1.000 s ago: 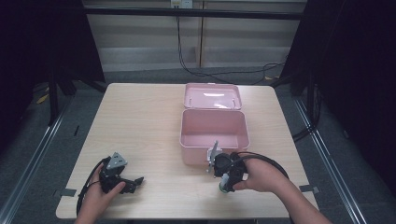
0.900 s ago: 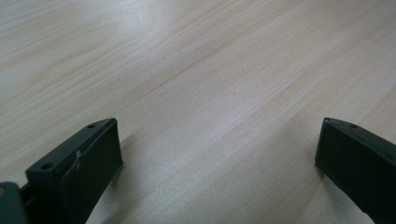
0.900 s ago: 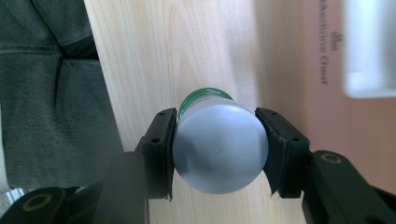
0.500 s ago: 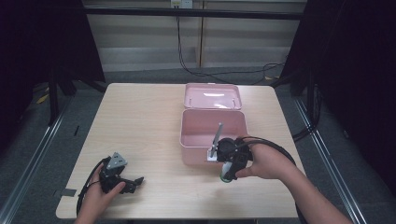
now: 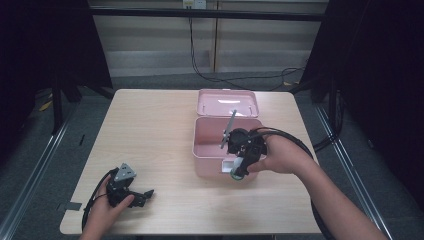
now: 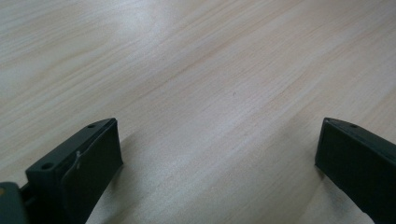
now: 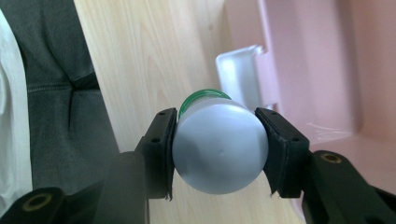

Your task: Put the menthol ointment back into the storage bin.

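Your left gripper [image 5: 142, 194] rested on the table [image 5: 150, 130], its 2 jaws spread wide over bare wood. To its right, your right gripper [image 5: 239, 170] pinched a white bottle with a green band [image 7: 218, 147] between both pads, just over the front wall of the open pink box [image 5: 212, 150].
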The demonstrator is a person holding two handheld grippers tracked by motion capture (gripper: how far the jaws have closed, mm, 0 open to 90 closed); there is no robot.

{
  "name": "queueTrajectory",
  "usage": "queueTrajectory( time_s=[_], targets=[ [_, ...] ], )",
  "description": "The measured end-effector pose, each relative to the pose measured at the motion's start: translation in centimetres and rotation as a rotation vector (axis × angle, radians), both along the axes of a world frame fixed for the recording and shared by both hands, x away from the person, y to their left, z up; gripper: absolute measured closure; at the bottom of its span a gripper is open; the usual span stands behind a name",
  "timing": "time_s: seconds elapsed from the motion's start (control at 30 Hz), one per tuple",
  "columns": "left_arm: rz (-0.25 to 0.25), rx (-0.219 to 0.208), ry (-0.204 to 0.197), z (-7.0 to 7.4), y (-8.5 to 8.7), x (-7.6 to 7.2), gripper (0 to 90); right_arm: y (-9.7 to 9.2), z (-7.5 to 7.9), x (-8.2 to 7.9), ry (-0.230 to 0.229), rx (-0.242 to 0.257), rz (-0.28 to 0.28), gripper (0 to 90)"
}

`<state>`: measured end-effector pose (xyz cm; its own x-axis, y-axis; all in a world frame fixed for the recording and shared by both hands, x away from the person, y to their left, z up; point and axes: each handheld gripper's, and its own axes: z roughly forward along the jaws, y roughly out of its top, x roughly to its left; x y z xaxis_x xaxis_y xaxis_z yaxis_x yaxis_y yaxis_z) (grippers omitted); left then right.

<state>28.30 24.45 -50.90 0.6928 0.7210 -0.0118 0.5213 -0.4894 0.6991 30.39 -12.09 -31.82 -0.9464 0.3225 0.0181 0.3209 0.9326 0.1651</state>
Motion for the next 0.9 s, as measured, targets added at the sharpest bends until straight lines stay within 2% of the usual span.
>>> queueTrajectory(
  time_s=[0.33, 0.73, 0.9],
  targets=[
    [-0.001, 0.001, 0.002, 0.0, 0.0, 0.0, 0.0, 1.8, 1.1, 2.2, -0.021, 0.002, -0.007, 51.1],
    [-0.001, 0.002, 0.002, 0.0, 0.0, 0.0, 0.0, 3.6, 1.1, 4.9, -0.051, -0.001, -0.006, 51.1],
    [-0.001, 0.002, 0.002, 0.0, 0.0, 0.0, 0.0, 4.4, 0.6, 6.2, -0.061, -0.002, -0.017, 51.1]
  ],
)
